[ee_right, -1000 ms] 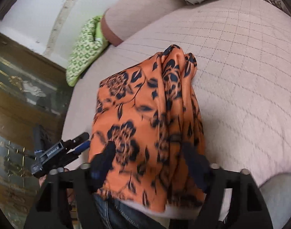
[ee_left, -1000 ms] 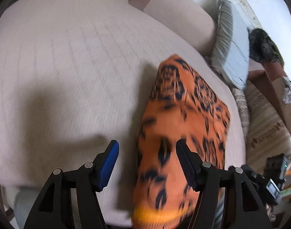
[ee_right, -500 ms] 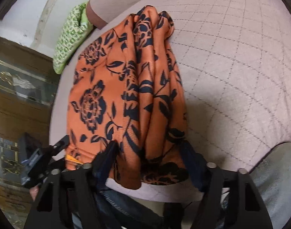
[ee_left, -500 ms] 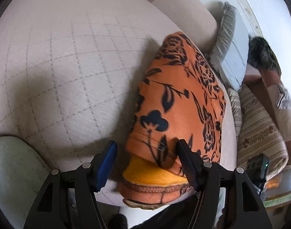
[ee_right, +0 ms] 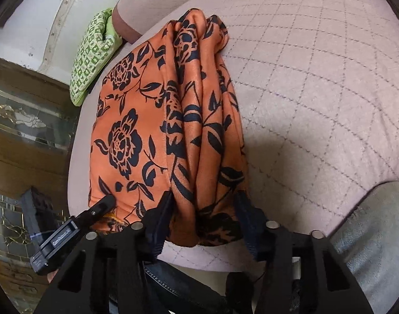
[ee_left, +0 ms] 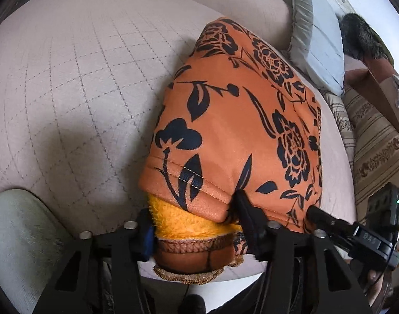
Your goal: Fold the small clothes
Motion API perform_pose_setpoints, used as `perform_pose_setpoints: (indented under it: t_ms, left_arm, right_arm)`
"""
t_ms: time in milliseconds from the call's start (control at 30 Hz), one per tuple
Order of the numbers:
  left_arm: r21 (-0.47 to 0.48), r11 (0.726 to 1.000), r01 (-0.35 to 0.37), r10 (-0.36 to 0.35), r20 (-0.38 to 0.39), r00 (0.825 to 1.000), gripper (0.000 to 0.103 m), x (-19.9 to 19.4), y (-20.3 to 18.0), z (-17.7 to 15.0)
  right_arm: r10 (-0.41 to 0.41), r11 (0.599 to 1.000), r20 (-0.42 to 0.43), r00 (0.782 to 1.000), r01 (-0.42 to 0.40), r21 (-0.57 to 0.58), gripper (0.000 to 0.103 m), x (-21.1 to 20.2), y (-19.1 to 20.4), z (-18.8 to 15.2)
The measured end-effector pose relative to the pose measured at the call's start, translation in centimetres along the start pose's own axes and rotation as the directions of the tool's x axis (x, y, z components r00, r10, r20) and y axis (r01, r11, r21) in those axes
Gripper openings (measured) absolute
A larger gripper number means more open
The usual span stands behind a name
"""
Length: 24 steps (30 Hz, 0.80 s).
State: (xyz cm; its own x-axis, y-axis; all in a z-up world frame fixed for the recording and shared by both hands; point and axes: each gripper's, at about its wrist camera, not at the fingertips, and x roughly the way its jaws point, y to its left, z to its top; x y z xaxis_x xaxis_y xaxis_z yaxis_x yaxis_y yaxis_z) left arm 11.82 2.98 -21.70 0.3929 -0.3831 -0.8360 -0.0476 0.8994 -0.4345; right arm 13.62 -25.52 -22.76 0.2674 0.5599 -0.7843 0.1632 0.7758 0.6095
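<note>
An orange garment with black flowers (ee_left: 238,120) lies folded on the quilted pink cushion (ee_left: 68,78), its near edge at the cushion's front. Its yellow fleece lining (ee_left: 178,219) shows at the near hem. My left gripper (ee_left: 197,225) is open with its jaws on either side of that near hem. In the right wrist view the same garment (ee_right: 157,136) lies bunched in ridges on its right side. My right gripper (ee_right: 204,217) is open, its jaws astride the near bunched end. Each gripper shows at the edge of the other's view.
The quilted cushion (ee_right: 317,91) spreads wide on both sides of the garment. A green patterned cloth (ee_right: 92,52) lies at the back by the wall. A grey pillow (ee_left: 317,34) and striped cushions (ee_left: 377,144) lie to the right. A wooden glass-fronted cabinet (ee_right: 24,130) stands beyond the cushion's edge.
Both grippers have come down and closer to the near end of the garment. The garment has been lowered from a hanging hold to lie on the cushion, now between open jaws.
</note>
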Motion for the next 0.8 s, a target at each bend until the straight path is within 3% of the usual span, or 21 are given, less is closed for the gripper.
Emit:
perform_pose_setpoints:
  t_ms: [67,267,367,500,600,667,733,800]
  left_arm:
    - [0.025,1.0,-0.015,0.014,0.006,1.0,0.034,-0.3,-0.6,0.0]
    - [0.083,0.995,-0.05,0.05,0.004,0.999,0.02,-1.9,-2.5,0.0]
    - [0.14,0.988,-0.069,0.066,0.022,0.998,0.018,-3.2,-3.9,-0.4]
    - [0.144,0.984,-0.1,0.1,0.01,0.995,0.02,-2.7,-3.7,-0.8]
    - [0.091,0.993,-0.071,0.071,0.0,0.997,0.03,-2.3,-2.5,-0.5]
    - [0.069,0.996,-0.063,0.064,-0.001,0.998,0.039,-2.6,-2.0,-0.6]
    - [0.057,0.996,-0.073,0.073,0.005,0.997,0.048,-3.1,-1.6,-0.8]
    - [0.048,0.995,-0.084,0.083,0.025,0.996,0.049,-3.9,-1.3,-1.0]
  right_arm:
    - [0.029,1.0,-0.01,1.0,-0.029,-0.002,0.025,-0.1,0.1,-0.2]
    - [0.011,0.999,0.022,1.0,-0.01,-0.053,0.001,-1.8,1.1,0.1]
    - [0.051,0.997,0.046,0.998,-0.048,-0.061,0.001,-3.5,1.2,0.1]
    - [0.02,0.995,0.037,0.999,-0.017,-0.096,0.002,-3.5,1.5,-0.4]
    - [0.029,0.997,0.032,0.999,-0.027,-0.066,0.015,-2.9,0.9,-0.5]
    - [0.036,0.998,0.022,0.999,-0.035,-0.047,0.049,-2.6,0.6,-0.3]
    - [0.044,0.999,0.035,0.998,-0.043,-0.033,0.067,-2.6,0.3,-0.1]
    - [0.045,0.999,0.029,0.999,-0.045,-0.014,0.069,-2.3,-0.1,0.2]
